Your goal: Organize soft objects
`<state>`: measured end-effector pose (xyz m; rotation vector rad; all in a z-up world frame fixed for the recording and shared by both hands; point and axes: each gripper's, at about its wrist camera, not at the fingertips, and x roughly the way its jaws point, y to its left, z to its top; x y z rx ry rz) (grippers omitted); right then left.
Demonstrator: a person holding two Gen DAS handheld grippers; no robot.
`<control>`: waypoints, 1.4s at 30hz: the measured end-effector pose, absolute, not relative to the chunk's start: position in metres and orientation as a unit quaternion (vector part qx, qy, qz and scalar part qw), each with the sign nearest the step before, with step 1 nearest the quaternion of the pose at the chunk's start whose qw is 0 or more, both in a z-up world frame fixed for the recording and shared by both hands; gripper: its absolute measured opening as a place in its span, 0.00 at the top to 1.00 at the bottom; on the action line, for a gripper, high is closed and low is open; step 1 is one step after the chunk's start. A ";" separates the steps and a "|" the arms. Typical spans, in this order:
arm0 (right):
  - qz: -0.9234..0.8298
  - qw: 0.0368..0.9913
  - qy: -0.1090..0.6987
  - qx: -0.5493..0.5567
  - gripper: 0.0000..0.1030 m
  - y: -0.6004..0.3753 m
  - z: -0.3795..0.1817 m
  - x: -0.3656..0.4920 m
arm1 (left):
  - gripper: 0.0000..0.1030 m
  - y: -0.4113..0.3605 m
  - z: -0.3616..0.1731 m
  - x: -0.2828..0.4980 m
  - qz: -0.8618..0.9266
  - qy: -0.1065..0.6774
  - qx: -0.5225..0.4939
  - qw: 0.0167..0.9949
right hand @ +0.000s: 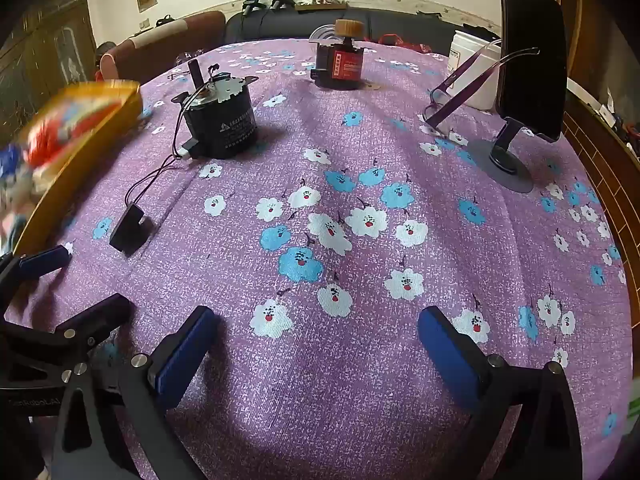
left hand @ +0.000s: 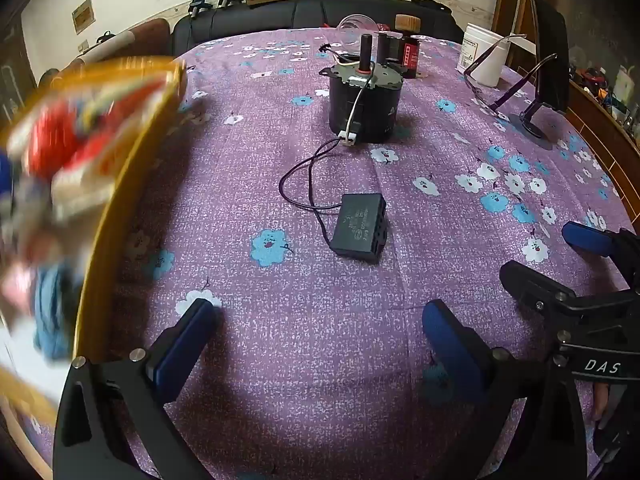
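Observation:
A yellow box [left hand: 120,184] with blurred red, blue and white soft things [left hand: 52,148] inside fills the left edge of the left wrist view; the same yellow box [right hand: 80,140] shows at the left of the right wrist view. My left gripper [left hand: 316,344] hangs open over the purple flowered cloth [left hand: 304,320], nothing between its blue pads, just right of the box. My right gripper [right hand: 316,344] is open too, over bare cloth [right hand: 360,380]. Each gripper appears at the other view's edge: the right gripper [left hand: 560,264] and the left gripper [right hand: 76,284].
A black motor [left hand: 364,100] with a wire to a small black block [left hand: 360,228] stands mid-table. Behind it are a red-labelled bottle [right hand: 340,64] with a wooden cap, a white tub [right hand: 472,76], glasses [right hand: 460,88] and a phone on a stand [right hand: 528,60].

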<state>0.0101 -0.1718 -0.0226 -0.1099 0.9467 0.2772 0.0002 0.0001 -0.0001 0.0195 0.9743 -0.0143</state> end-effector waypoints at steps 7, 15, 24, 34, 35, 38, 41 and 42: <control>0.134 0.880 0.453 -0.052 0.01 -0.172 -0.022 0.010 | 0.00 0.000 0.000 0.000 -0.006 0.466 0.010 0.885; 0.133 0.880 0.453 -0.052 0.01 -0.172 -0.023 0.011 | 0.00 0.000 0.000 0.000 -0.006 0.466 0.010 0.885; 0.134 0.880 0.453 -0.051 0.01 -0.172 -0.022 0.010 | 0.00 0.000 0.000 0.000 -0.007 0.466 0.010 0.885; 0.134 0.880 0.453 -0.051 0.01 -0.172 -0.022 0.010 | 0.00 -0.002 0.000 0.001 -0.006 0.467 0.011 0.884; 0.134 0.880 0.453 -0.051 0.01 -0.172 -0.022 0.010 | 0.00 -0.002 0.000 0.001 -0.006 0.467 0.011 0.884; 0.134 0.880 0.453 -0.051 0.01 -0.172 -0.022 0.009 | 0.00 -0.002 0.000 0.001 -0.006 0.467 0.011 0.884; 0.134 0.880 0.453 -0.051 0.01 -0.172 -0.022 0.010 | 0.00 -0.002 0.000 0.001 -0.006 0.466 0.010 0.884; 0.134 0.880 0.453 -0.051 0.01 -0.172 -0.022 0.010 | 0.00 -0.002 0.000 0.001 -0.006 0.466 0.011 0.884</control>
